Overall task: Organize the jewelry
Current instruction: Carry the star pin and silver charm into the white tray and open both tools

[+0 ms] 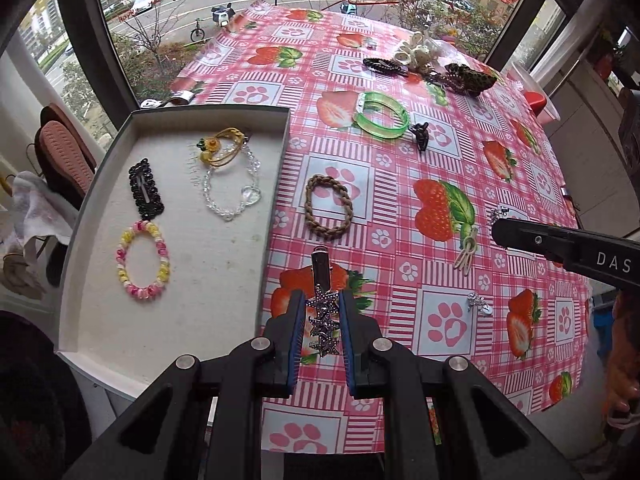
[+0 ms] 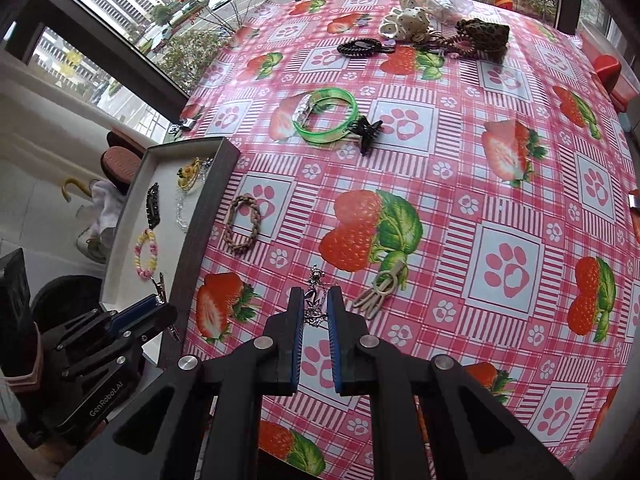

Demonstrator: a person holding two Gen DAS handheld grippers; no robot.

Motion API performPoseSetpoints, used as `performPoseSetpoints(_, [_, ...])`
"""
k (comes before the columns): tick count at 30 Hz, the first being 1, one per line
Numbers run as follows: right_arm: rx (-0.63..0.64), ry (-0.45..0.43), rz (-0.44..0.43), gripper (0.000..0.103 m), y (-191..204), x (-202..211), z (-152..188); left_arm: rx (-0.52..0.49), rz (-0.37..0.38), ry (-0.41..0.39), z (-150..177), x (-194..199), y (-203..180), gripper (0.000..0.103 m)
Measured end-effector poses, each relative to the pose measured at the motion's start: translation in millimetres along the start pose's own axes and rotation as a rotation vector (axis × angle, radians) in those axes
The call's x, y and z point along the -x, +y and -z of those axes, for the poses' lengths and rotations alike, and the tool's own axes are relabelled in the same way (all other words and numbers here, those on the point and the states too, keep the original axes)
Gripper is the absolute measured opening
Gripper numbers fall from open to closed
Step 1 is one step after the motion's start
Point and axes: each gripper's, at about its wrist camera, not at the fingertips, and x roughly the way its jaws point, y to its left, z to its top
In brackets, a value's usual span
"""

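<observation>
The star hair clip (image 1: 323, 322) sits clamped between the left gripper (image 1: 320, 312) pads just off the tray's (image 1: 100, 168) right edge — light, rigid, best held across its metal bar. The right gripper (image 2: 315, 308) pinches a silver chain piece (image 2: 314, 300) — limp, slippery — near the tabletop's front edge.

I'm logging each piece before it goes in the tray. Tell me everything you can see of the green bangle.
The green bangle is a translucent, bright green hoop that looks like plastic, with a silvery clasp on its left side. It lies flat on the tablecloth, over a printed strawberry, outside the tray. A small black claw clip lies against its right edge. Neither tool touches it.
</observation>
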Motion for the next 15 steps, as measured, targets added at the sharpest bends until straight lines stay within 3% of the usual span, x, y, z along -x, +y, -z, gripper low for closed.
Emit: performPoseSetpoints(15, [0.256,0.044,-0.133,0.012,142,-68,-54,0.229,-0.195,-0.042,4,-3,141,0.023])
